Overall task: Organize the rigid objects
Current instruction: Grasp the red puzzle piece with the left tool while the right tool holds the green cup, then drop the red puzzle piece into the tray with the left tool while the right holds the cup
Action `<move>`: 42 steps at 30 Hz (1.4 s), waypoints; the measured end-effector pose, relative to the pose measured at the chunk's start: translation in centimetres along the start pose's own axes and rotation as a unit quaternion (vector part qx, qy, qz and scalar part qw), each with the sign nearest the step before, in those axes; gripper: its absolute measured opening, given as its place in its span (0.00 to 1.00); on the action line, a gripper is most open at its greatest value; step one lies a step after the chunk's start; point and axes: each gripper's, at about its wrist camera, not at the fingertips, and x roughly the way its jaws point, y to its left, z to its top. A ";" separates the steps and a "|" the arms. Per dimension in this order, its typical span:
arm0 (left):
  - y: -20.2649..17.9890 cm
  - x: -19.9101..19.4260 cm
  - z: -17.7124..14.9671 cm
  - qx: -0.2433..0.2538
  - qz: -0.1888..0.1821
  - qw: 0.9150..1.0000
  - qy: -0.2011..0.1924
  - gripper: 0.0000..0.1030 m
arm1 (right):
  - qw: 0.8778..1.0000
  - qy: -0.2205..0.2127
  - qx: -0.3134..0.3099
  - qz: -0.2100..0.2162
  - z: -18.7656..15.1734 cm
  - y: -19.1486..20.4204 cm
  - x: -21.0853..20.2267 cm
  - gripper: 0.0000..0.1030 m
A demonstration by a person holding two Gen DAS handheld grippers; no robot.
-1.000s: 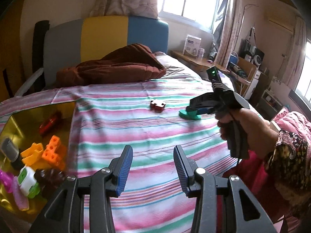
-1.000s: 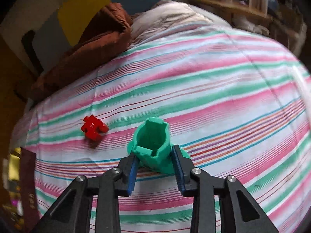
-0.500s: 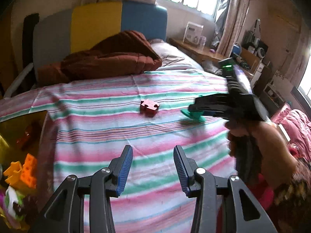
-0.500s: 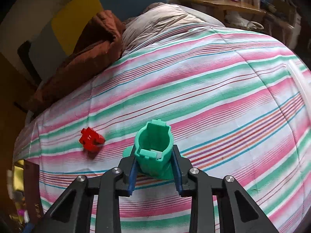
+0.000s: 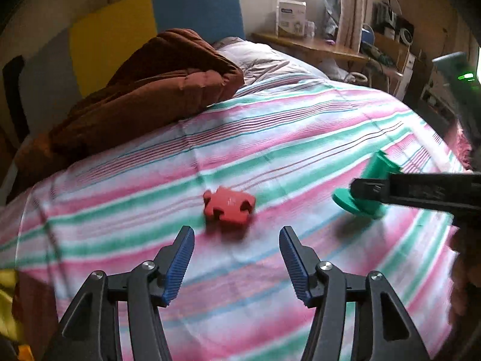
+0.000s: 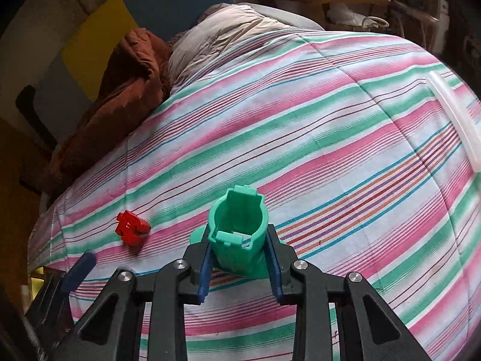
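Observation:
A red puzzle-piece block [image 5: 229, 206] lies on the striped bedspread [image 5: 285, 138], just beyond my open, empty left gripper [image 5: 237, 266]. It also shows in the right wrist view [image 6: 131, 227]. My right gripper [image 6: 240, 266] is shut on a green hollow plastic piece [image 6: 239, 231] and holds it above the bedspread [image 6: 330, 138]. In the left wrist view the green piece [image 5: 365, 189] and the right gripper [image 5: 421, 191] are at the right. One blue left fingertip [image 6: 78, 267] shows at the lower left of the right wrist view.
A brown quilt [image 5: 144, 96] and a pale pillow [image 5: 264, 60] lie at the head of the bed. A wooden shelf [image 5: 312, 45] with a box stands behind. A white container rim [image 6: 454, 120] is at the right edge.
My left gripper moved forward toward the red puzzle block, and the yellow bin of toys slid out of view. My right gripper lifted the green piece off the bed.

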 end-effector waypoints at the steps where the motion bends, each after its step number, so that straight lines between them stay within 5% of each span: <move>1: 0.1 0.4 0.1 -0.001 0.000 1.000 0.002 0.58 | 1.000 0.002 0.004 0.004 0.0 -0.1 0.0 0.30; 10: 1.7 4.2 0.9 -0.016 -0.017 1.000 0.002 0.58 | 1.000 0.012 0.006 0.013 -0.1 0.1 0.1 0.30; 12: 1.8 4.1 0.7 -0.018 -0.020 1.000 -0.007 0.54 | 1.000 0.013 0.007 0.015 -0.1 0.2 0.2 0.31; 13: 1.8 4.0 0.6 -0.017 -0.020 1.000 -0.011 0.44 | 1.000 0.013 0.006 0.016 -0.1 0.2 0.2 0.30; 18: 1.8 3.7 0.2 -0.018 -0.023 0.999 -0.022 0.42 | 1.000 0.012 0.003 0.020 -0.1 0.4 0.3 0.30; 42: 0.9 -7.0 -8.1 0.001 0.022 0.991 -0.135 0.42 | 0.992 0.019 -0.089 0.083 -1.2 4.9 1.2 0.31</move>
